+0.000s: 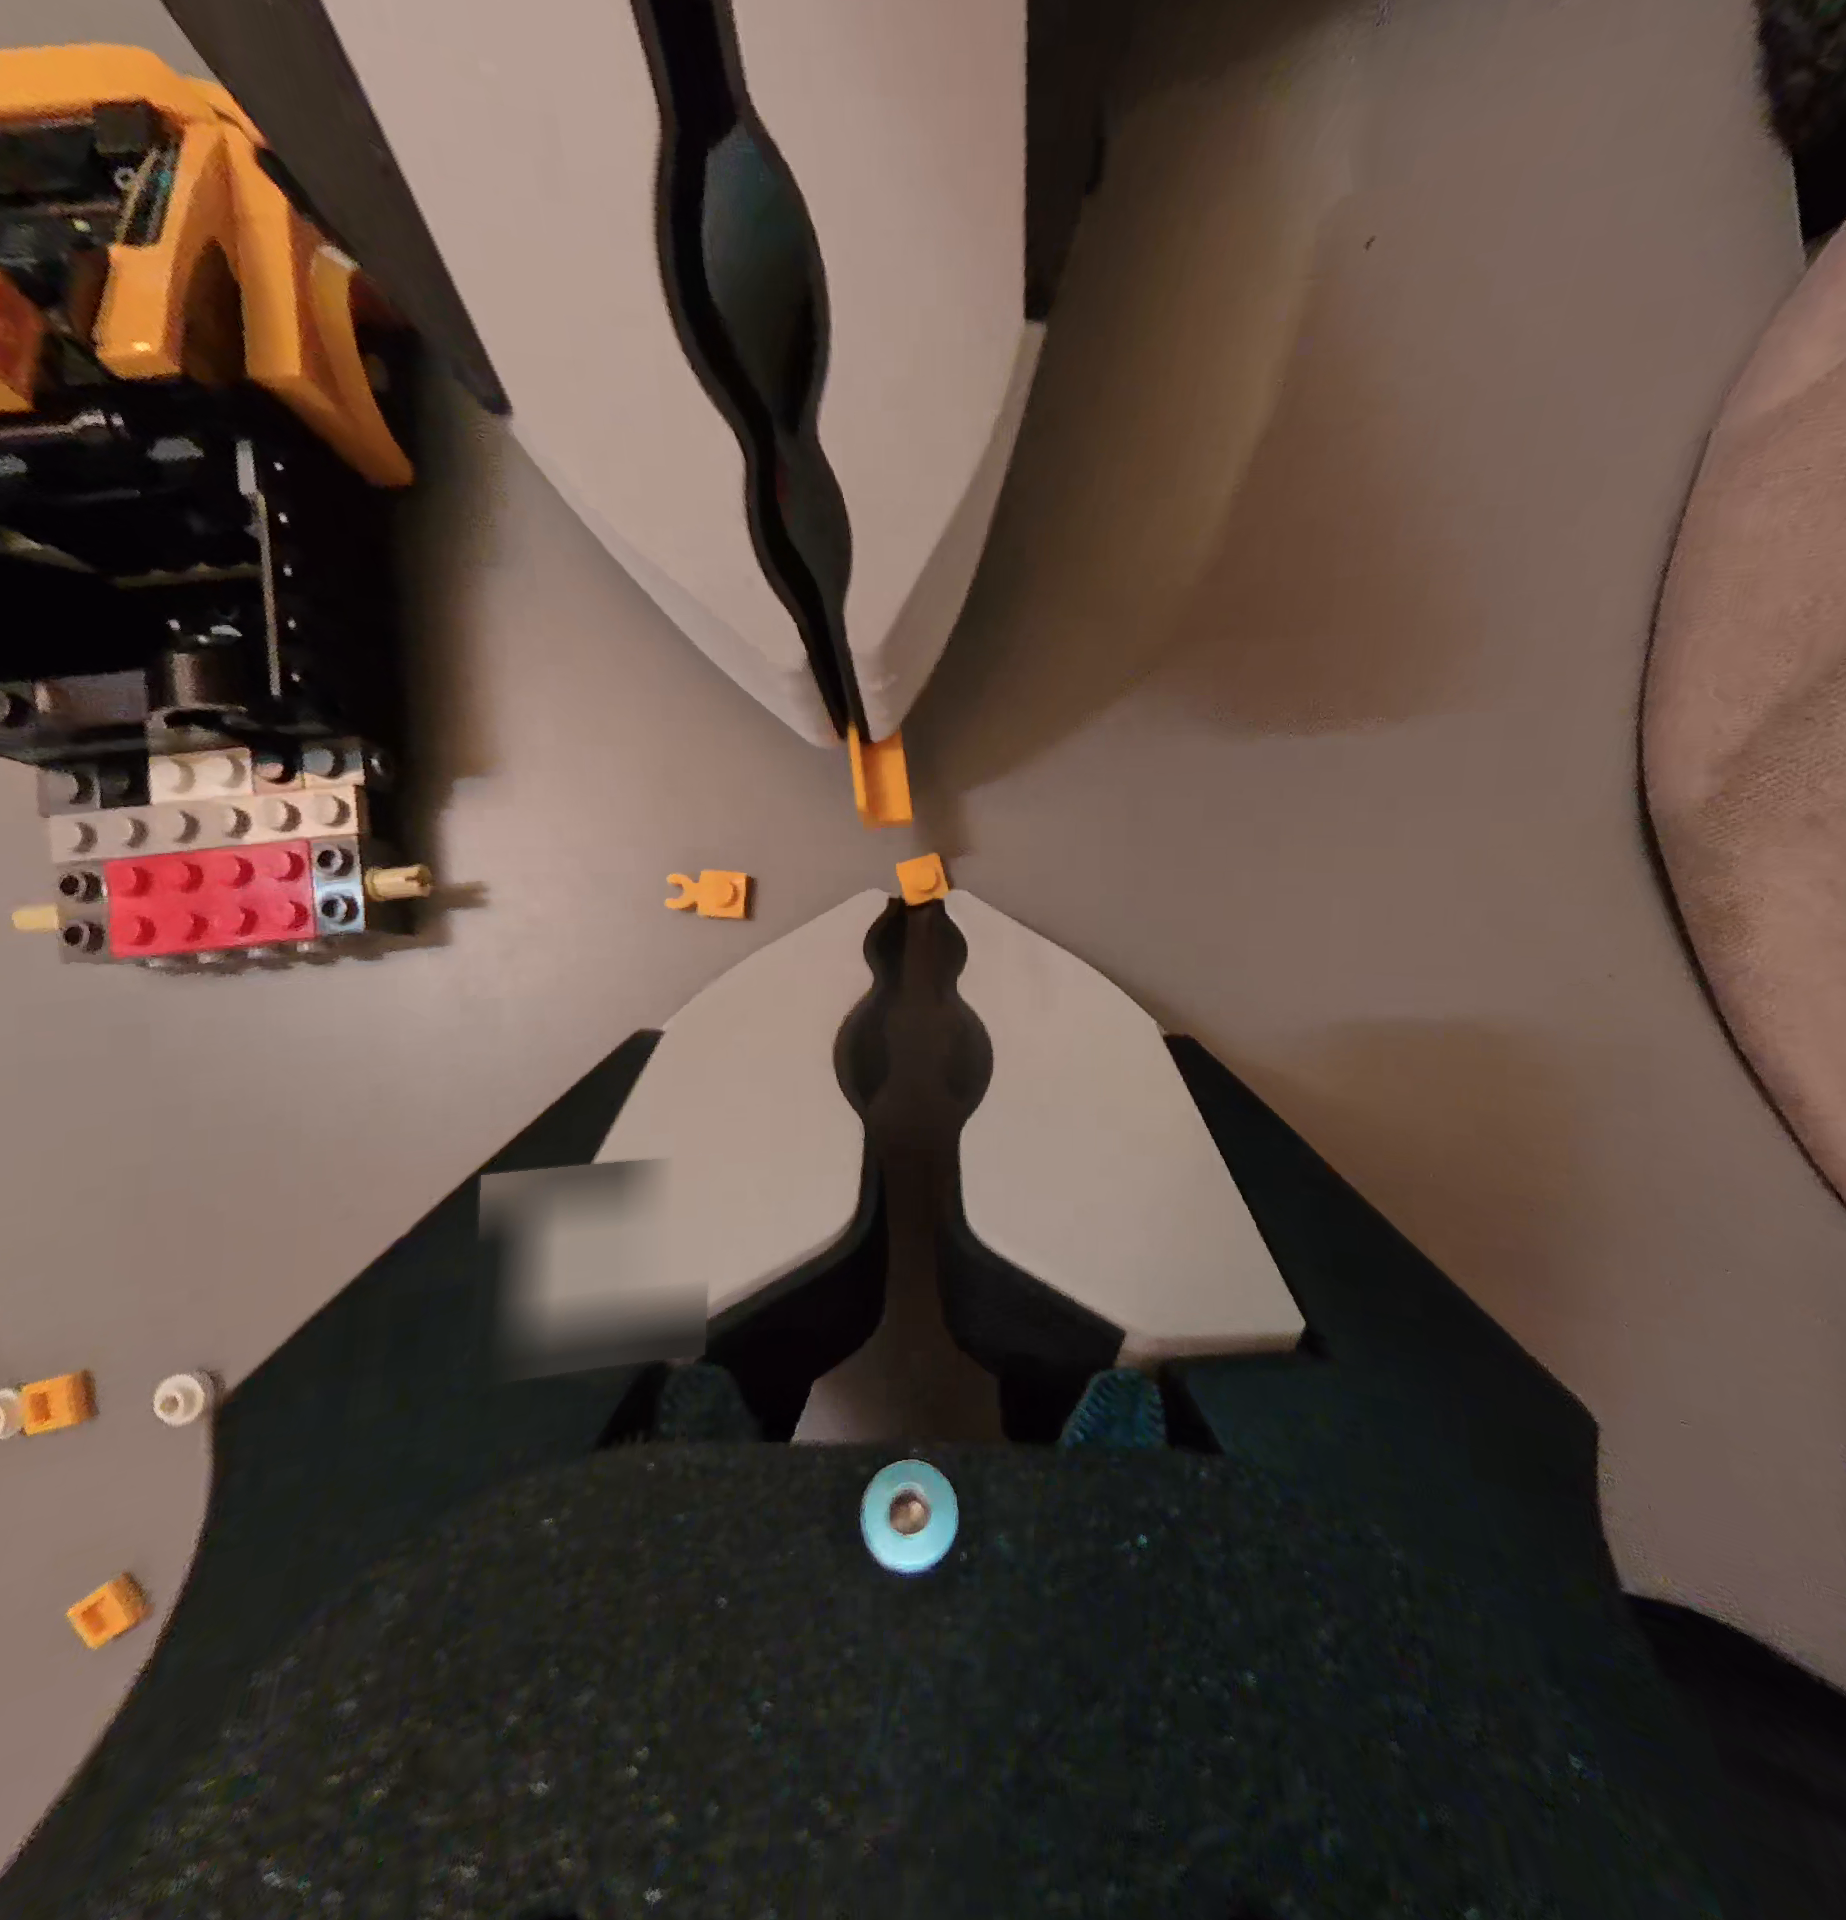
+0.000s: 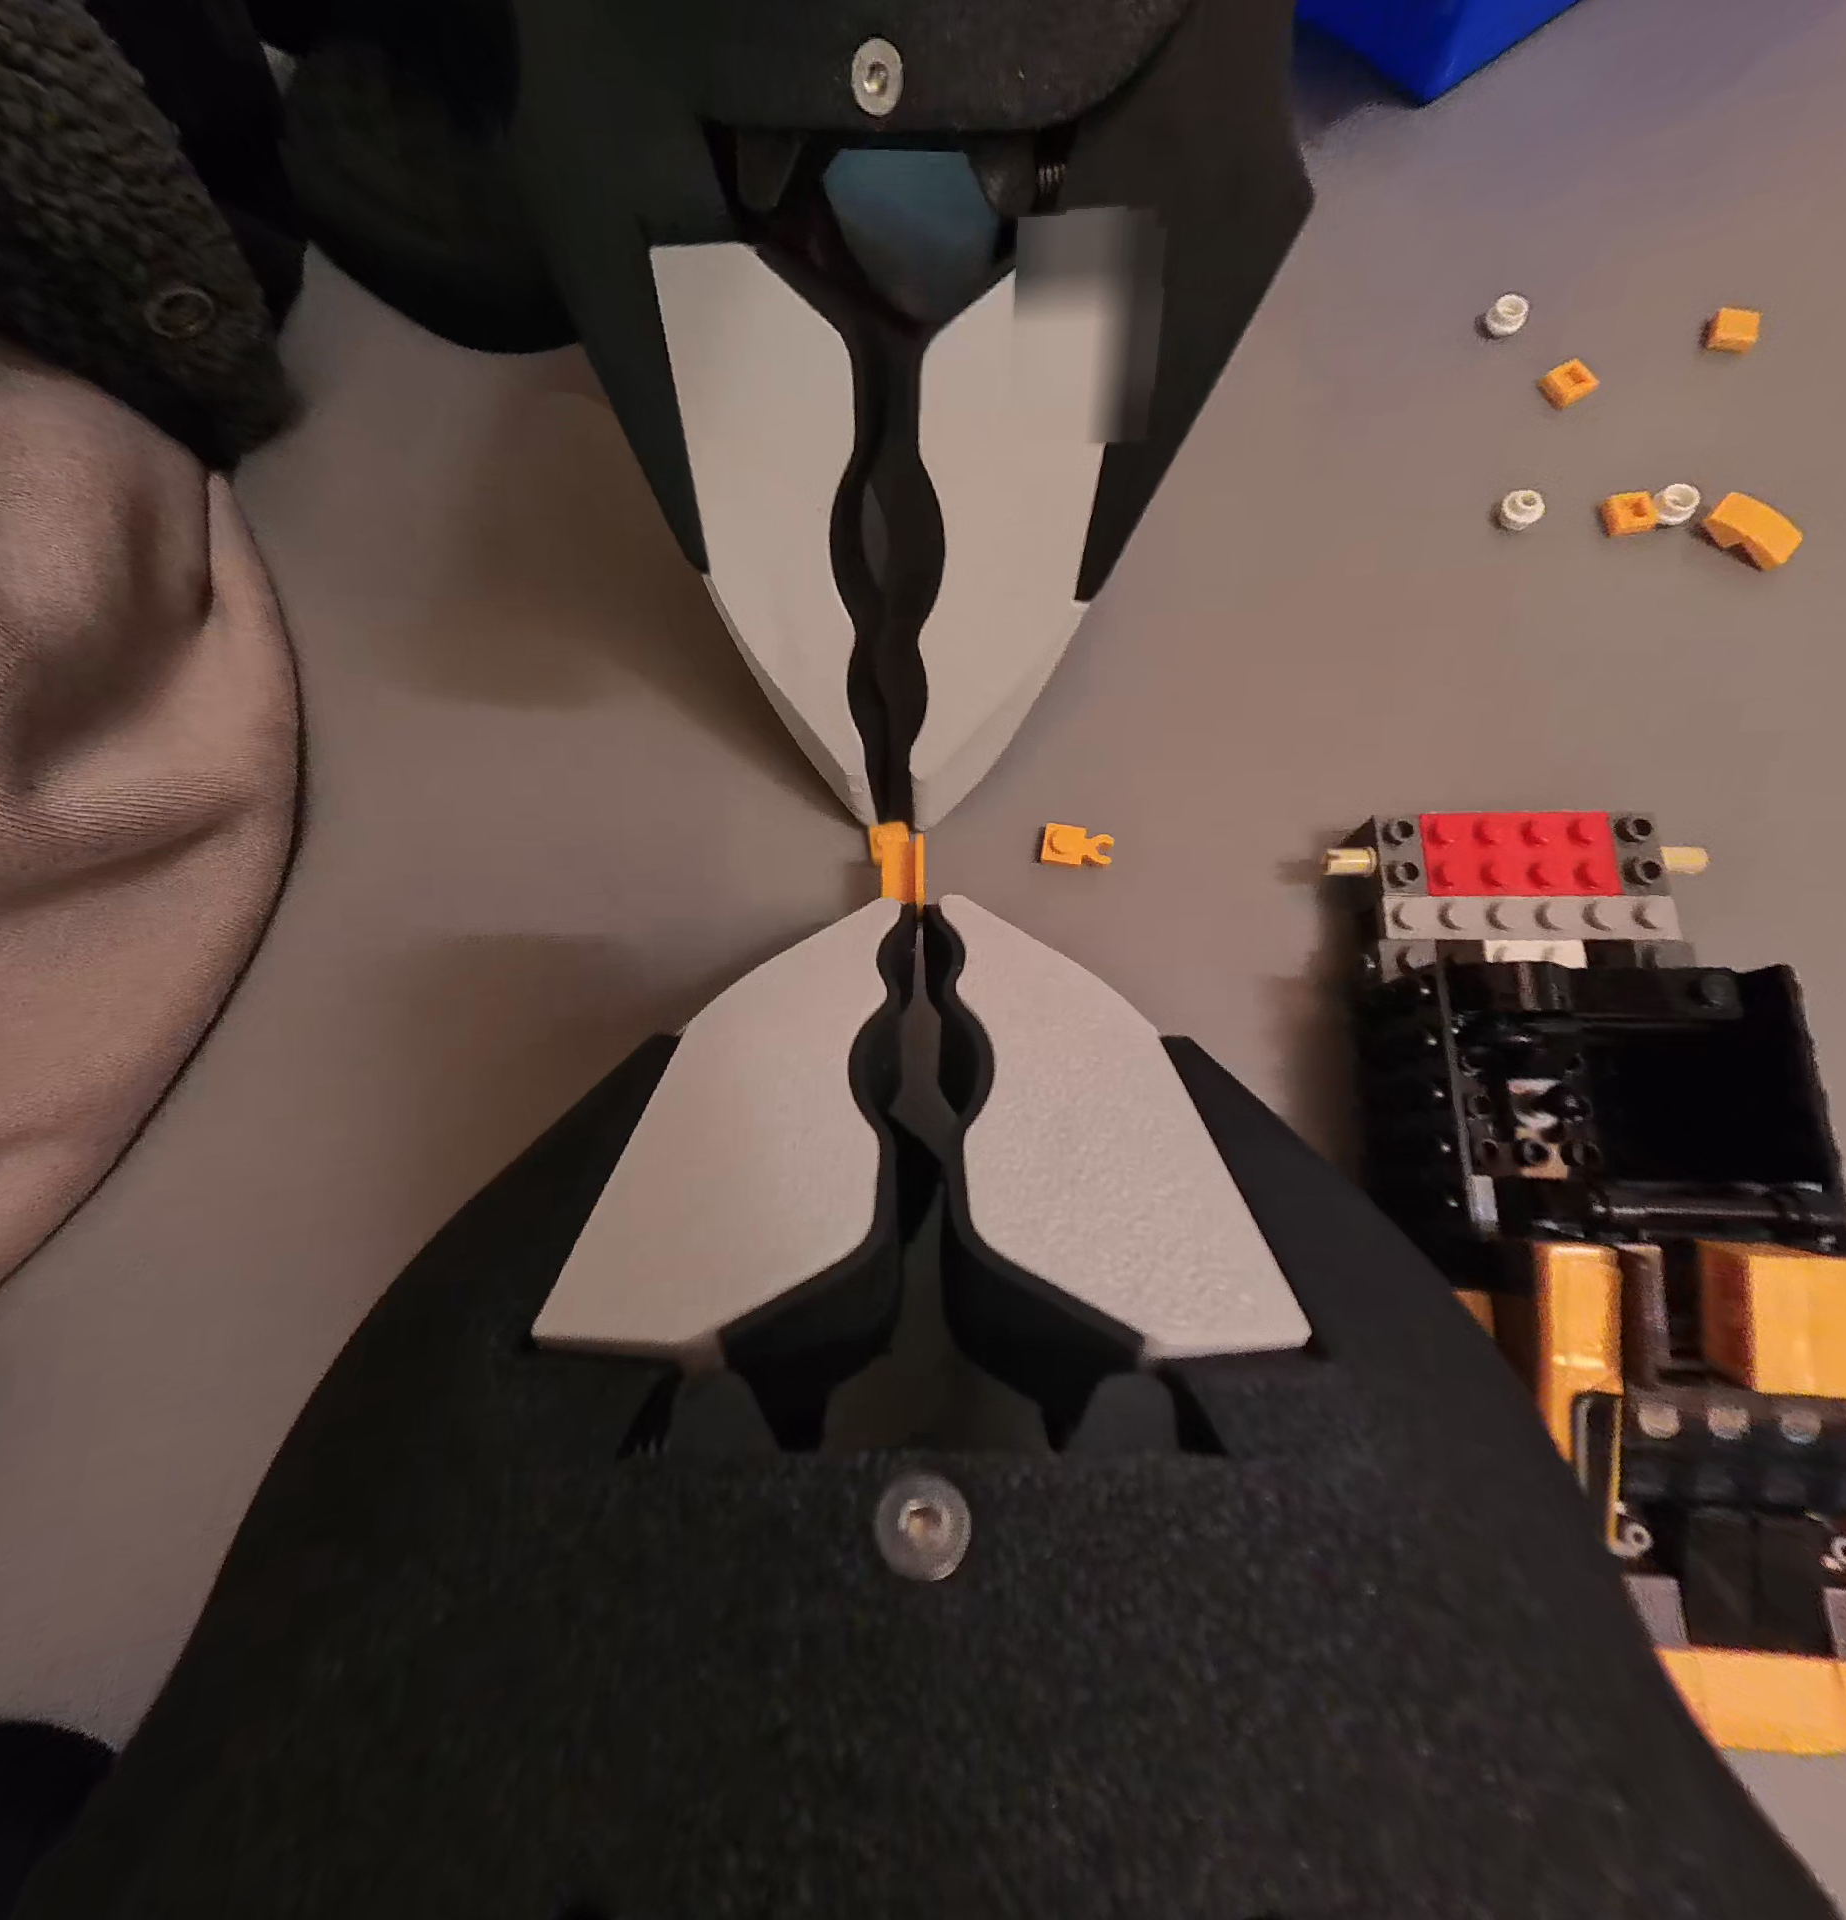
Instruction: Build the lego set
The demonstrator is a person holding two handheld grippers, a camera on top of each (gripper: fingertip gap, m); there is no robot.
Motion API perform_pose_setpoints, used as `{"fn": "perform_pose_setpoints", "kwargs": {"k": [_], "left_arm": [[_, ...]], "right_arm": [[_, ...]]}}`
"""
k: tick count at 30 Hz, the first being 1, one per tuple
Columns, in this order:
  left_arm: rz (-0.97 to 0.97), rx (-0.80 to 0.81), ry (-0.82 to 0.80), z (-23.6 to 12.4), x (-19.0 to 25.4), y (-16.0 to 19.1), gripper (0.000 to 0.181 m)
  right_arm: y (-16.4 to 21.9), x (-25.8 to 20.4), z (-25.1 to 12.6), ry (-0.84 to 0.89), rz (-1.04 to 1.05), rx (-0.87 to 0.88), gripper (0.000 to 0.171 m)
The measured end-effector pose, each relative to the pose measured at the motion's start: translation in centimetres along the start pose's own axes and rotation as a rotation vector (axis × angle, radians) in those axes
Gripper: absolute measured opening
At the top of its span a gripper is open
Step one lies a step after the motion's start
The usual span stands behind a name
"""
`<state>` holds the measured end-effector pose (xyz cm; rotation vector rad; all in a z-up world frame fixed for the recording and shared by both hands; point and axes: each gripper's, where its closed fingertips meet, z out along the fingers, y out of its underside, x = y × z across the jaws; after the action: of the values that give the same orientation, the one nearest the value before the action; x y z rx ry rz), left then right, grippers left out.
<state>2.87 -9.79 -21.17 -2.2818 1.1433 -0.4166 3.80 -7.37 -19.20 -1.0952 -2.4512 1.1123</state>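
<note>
On the grey table a partly built black and orange lego model, with a red plate on its near end, lies well off to one side of the two grippers. A loose orange clip piece rests just beside the fingertips, and several small white and orange pieces are scattered farther off. A fold of pinkish-grey fabric lies on the other side. Nothing stands between the grippers. They point straight at each other, tip to tip, low over the table. The left gripper is pinched closed on a small orange plate. The right gripper is likewise clamped on a taller orange brick. In the left wrist view a narrow gap separates the two pieces; in the right wrist view they appear to touch.
</note>
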Motion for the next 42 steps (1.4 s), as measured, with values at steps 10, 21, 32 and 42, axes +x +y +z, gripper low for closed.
{"fn": "perform_pose_setpoints", "kwargs": {"k": [10,21,32,42], "left_arm": [[0.013,0.031,0.006,-0.1,-0.4,0.0,0.008],[0.013,0.047,0.011,0.0,-0.7,0.0,0.008],[-0.007,0.087,0.041,-0.3,-0.7,-0.3,0.012],[-0.036,0.123,0.059,-0.2,-0.7,-0.8,0.007]], "right_arm": [[0.2,-0.1,1.2,0.040,-0.034,-0.104,0.001],[-0.2,-0.2,1.6,0.037,-0.038,-0.144,0.001],[-0.1,0.0,1.9,0.056,-0.013,-0.173,0.001],[0.1,0.0,2.1,0.065,-0.020,-0.198,0.001]]}}
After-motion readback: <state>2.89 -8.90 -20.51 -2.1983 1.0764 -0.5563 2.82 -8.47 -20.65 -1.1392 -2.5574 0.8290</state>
